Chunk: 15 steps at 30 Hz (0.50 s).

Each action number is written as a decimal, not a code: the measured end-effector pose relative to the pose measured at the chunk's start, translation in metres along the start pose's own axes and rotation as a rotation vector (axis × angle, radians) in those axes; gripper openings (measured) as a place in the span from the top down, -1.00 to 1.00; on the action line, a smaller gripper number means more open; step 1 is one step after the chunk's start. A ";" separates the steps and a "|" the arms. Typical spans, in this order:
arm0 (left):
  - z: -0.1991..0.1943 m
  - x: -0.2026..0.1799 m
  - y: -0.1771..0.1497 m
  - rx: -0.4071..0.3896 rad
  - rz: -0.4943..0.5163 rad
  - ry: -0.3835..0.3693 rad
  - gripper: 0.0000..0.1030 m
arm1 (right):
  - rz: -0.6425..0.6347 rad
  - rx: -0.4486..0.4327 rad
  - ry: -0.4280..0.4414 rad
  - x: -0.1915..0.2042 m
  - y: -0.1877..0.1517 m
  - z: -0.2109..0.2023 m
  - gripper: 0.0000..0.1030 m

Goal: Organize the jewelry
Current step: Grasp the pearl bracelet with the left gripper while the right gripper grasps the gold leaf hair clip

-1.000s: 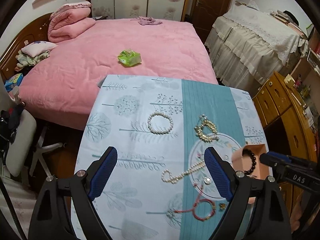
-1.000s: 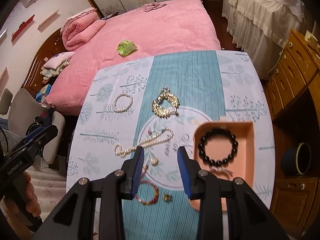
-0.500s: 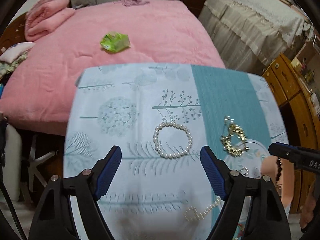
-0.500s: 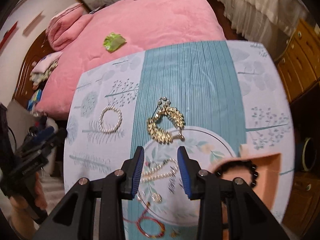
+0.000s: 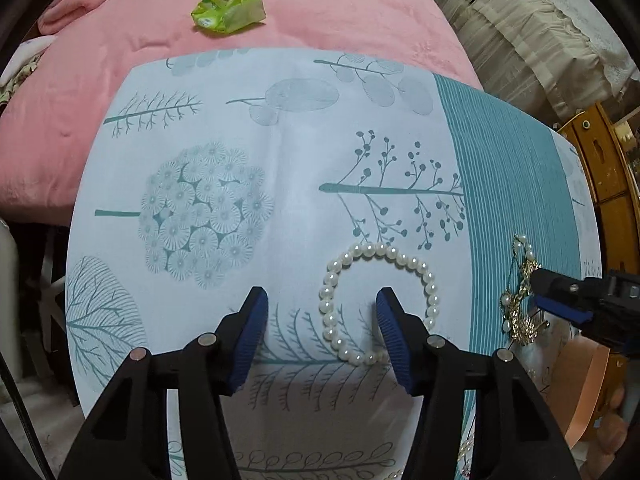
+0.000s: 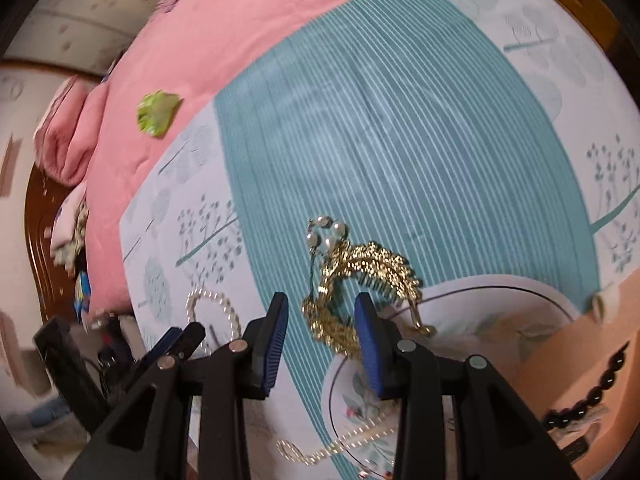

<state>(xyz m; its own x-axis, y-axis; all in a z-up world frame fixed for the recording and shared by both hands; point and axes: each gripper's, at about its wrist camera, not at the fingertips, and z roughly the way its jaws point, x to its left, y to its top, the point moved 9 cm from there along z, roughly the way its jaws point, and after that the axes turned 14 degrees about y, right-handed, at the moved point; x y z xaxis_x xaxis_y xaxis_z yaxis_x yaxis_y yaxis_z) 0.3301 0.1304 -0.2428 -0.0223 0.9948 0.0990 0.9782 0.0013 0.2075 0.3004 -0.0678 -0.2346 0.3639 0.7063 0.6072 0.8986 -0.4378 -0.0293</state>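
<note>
The left gripper (image 5: 320, 316) hangs low over the pearl bracelet (image 5: 378, 304), and its jaws have just been closing; they are still apart, with the left side of the pearl ring between them, and neither blue pad presses on a bead, though the right finger sits inside the ring. The bracelet lies flat on the pale printed part of the tablecloth (image 5: 280, 168).

The right gripper (image 6: 322, 316) has its jaws partly open, astride the near end of the gold necklace (image 6: 360, 276), which lies in a heap on the teal striped band of the cloth; whether the pads touch the chain I cannot tell. In the left wrist view the right gripper's tip shows at the right edge, just over that gold heap.

A peach tray (image 6: 568, 356) sits at the right with a black bead bracelet (image 6: 588, 396) in it. A thin pearl chain (image 6: 332, 444) lies near the bottom of the cloth. Beyond the cloth is a pink bed (image 5: 120, 80) with a green packet (image 5: 228, 10) on it, and wooden drawers (image 5: 600, 168) stand at the right
</note>
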 end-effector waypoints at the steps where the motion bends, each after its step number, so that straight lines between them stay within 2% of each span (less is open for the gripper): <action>1: 0.000 -0.001 0.001 -0.002 0.001 0.006 -0.07 | 0.007 0.000 -0.013 -0.001 0.001 0.003 0.33; 6: 0.001 -0.005 0.003 -0.002 0.001 0.034 -0.07 | -0.018 -0.009 -0.062 0.002 0.000 0.008 0.33; 9: 0.001 -0.008 0.005 -0.004 0.007 0.052 -0.07 | -0.045 -0.019 -0.120 0.005 0.001 0.009 0.35; 12: 0.001 -0.008 0.003 -0.008 0.010 0.059 -0.07 | -0.104 -0.030 -0.226 0.007 0.000 0.011 0.58; 15: 0.001 -0.010 0.003 -0.007 0.003 0.058 -0.07 | -0.151 -0.028 -0.281 0.010 -0.002 0.014 0.82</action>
<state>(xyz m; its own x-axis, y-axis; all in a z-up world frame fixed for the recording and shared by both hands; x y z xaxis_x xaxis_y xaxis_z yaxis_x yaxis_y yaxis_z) 0.3332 0.1207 -0.2439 -0.0312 0.9873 0.1556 0.9768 -0.0029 0.2140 0.3057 -0.0525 -0.2398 0.2841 0.8888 0.3596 0.9419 -0.3289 0.0686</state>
